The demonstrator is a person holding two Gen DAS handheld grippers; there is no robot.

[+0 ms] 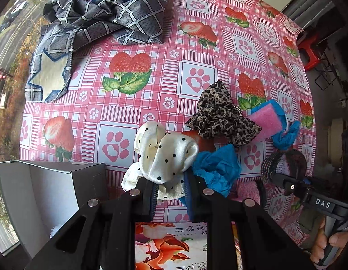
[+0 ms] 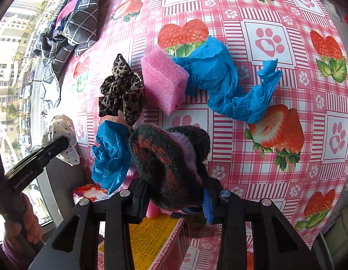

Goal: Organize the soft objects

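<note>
Clenched on the white polka-dot scrunchie (image 1: 164, 155), the left tongs (image 1: 168, 191) hold it just above the desk (image 1: 151, 51); its slick satin folds could slip free. Right tongs (image 2: 174, 195) grip a dark knitted piece (image 2: 167, 162), whose loose bulk might snag the blue crumpled cloth (image 2: 112, 155) beside it.

surface: strawberry tablecloth (image 2: 275, 168) | on it — pink sponge (image 2: 162, 83), leopard scrunchie (image 2: 122, 90), patterned cloth (image 1: 101, 20)

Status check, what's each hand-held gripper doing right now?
Left hand-held gripper shut on polka-dot scrunchie. Right hand-held gripper shut on knit scrunchie. Nothing blocking.
</note>
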